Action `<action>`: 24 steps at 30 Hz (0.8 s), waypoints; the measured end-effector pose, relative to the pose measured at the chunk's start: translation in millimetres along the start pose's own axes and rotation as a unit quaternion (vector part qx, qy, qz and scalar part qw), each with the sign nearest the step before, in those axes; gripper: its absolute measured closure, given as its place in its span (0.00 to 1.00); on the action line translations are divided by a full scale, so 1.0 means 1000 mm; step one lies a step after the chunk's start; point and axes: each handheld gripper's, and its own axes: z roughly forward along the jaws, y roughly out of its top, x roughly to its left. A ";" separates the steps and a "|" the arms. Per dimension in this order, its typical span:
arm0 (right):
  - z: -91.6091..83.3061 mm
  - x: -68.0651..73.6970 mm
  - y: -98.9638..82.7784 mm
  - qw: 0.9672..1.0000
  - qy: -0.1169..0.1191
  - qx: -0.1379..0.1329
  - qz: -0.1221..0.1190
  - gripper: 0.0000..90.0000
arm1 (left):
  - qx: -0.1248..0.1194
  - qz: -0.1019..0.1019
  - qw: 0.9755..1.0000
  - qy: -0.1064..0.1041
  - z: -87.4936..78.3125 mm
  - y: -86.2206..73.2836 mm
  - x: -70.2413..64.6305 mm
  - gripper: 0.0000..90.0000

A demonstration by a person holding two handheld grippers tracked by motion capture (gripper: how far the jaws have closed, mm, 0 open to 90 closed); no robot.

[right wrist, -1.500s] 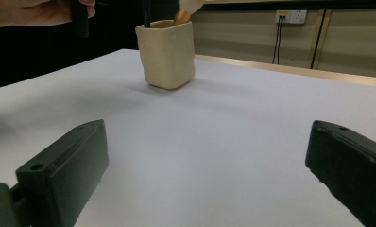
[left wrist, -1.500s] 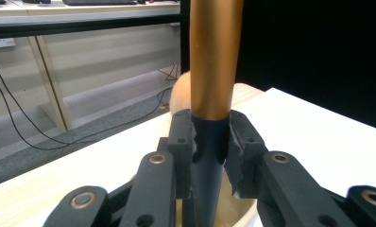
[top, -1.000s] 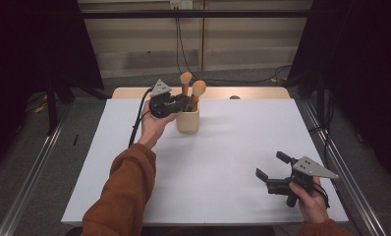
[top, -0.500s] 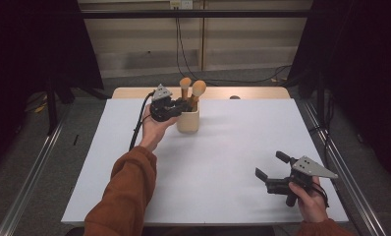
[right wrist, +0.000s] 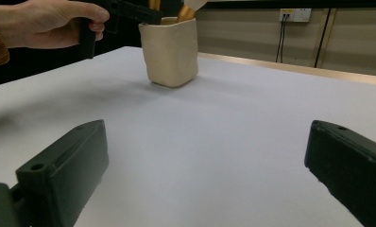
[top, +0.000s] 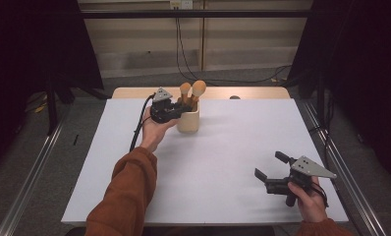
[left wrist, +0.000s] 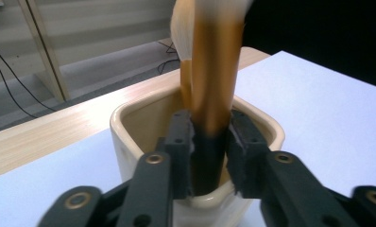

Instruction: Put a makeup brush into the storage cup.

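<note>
White table (top: 218, 162) fills mid-frame in my high view. At upper centre stands the cream utensil holder (top: 189, 118). My left gripper (top: 176, 109) pinches a wooden spoon handle (left wrist: 213, 94) standing in it, its jaws having just eased slightly apart. My right gripper (top: 267, 167), lower right, rests with jaws spread, empty.

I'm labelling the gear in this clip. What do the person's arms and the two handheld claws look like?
Both claws are black, with two jaws made of bolted links. The left claw carries a grey three-cornered plate and trails a black cable; the right claw has the same grey plate. The left arm wears a rust-orange ribbed sleeve, and a matching cuff shows at the right wrist.
</note>
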 end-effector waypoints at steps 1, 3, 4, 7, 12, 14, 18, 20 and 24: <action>0.000 0.000 0.000 1.000 0.000 0.000 0.000 0.00 | 0.000 -0.001 1.000 0.000 0.000 0.000 0.000 0.77; 0.000 0.000 0.000 1.000 0.001 0.000 0.002 0.00 | 0.000 0.001 1.000 0.003 0.000 0.000 -0.001 0.73; 0.000 0.000 0.000 1.000 0.002 -0.001 0.003 0.00 | -0.002 0.004 1.000 0.001 0.000 0.000 -0.002 0.72; 0.000 -0.001 0.000 1.000 0.002 -0.001 0.003 0.00 | -0.005 0.010 1.000 0.008 0.001 0.001 -0.004 0.63; 0.000 -0.002 0.000 1.000 0.001 -0.001 0.003 0.00 | -0.012 0.019 1.000 0.009 0.000 0.000 -0.004 0.54; 0.000 -0.002 -0.001 1.000 0.001 -0.001 0.001 0.00 | -0.014 0.015 1.000 0.011 -0.002 0.001 -0.004 0.47; 0.000 -0.003 -0.001 1.000 -0.001 -0.001 0.005 0.00 | -0.014 0.014 1.000 0.018 -0.005 0.002 -0.003 0.30; 0.000 -0.003 -0.001 1.000 0.000 0.000 0.002 0.00 | -0.015 0.007 1.000 0.022 -0.009 0.002 -0.002 0.25; 0.000 -0.003 -0.002 1.000 0.001 0.000 0.004 0.00 | -0.013 -0.010 1.000 0.023 -0.017 0.002 0.001 0.14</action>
